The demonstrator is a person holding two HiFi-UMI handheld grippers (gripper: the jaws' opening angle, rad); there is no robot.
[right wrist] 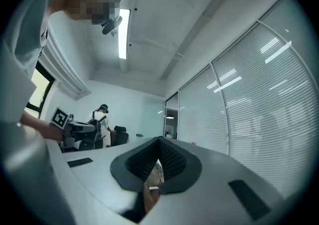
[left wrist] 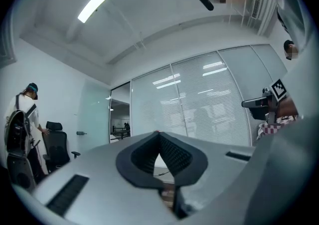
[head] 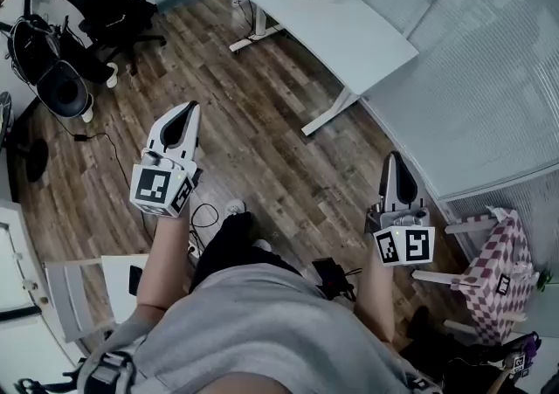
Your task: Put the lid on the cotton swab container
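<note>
Fingers pressed together, empty, on left gripper (head: 184,115) and right gripper (head: 396,165), both held over wooden floor (head: 271,134). Cotton swab container and lid nowhere in view; white surface (head: 371,44) lies ahead, so no telling which hand sits nearer.

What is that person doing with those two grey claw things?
A person holds a grey two-jaw gripper in each hand, the left gripper and the right gripper, over the brown wooden floor. Both are shut and empty. No cotton swab container or lid is in view; a long white desk stands ahead.
</note>
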